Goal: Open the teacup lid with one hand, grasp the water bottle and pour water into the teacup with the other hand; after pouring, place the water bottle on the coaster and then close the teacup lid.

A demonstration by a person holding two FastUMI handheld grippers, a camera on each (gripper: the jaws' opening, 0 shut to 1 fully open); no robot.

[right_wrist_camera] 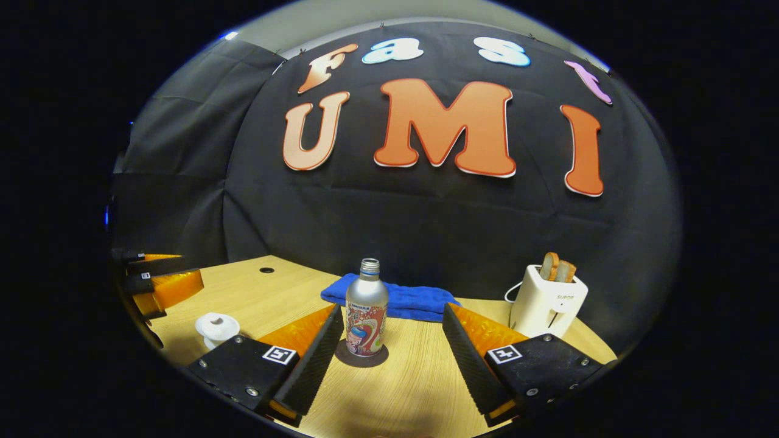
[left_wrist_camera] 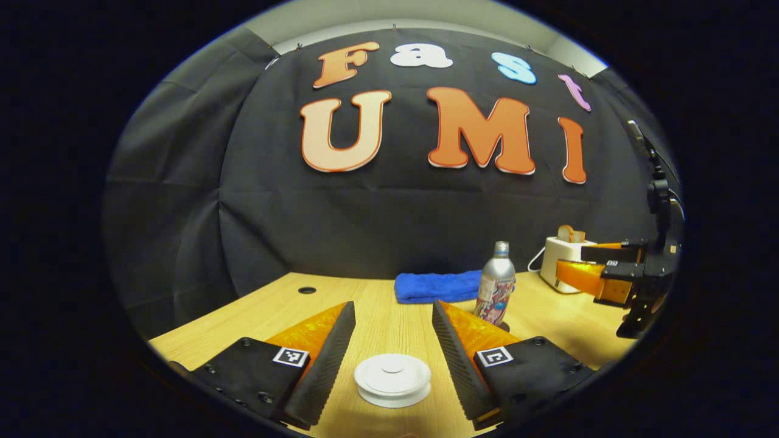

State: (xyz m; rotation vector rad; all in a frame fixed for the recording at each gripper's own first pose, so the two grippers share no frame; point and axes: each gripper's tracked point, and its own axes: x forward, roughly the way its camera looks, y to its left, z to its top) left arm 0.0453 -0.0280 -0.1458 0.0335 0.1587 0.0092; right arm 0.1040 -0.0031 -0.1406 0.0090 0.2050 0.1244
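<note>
Both grippers gape — water bottle (right_wrist_camera: 366, 316) on coaster (right_wrist_camera: 361, 359), teacup lid (left_wrist_camera: 392, 378) on

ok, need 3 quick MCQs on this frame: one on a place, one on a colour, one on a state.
1. What does the water bottle stand on?
A. the blue towel
B. a dark round coaster
C. the toaster

2. What colour is the folded towel behind the bottle?
A. blue
B. green
C. white

3. How is the teacup lid?
A. held by the left gripper
B. lying beside the cup
C. resting on the teacup

Key: 1 B, the coaster rims the bottle's base in the right gripper view. 2 A, plainly blue. 3 C, it sits on the cup between the open fingers of the left gripper, untouched.
</note>
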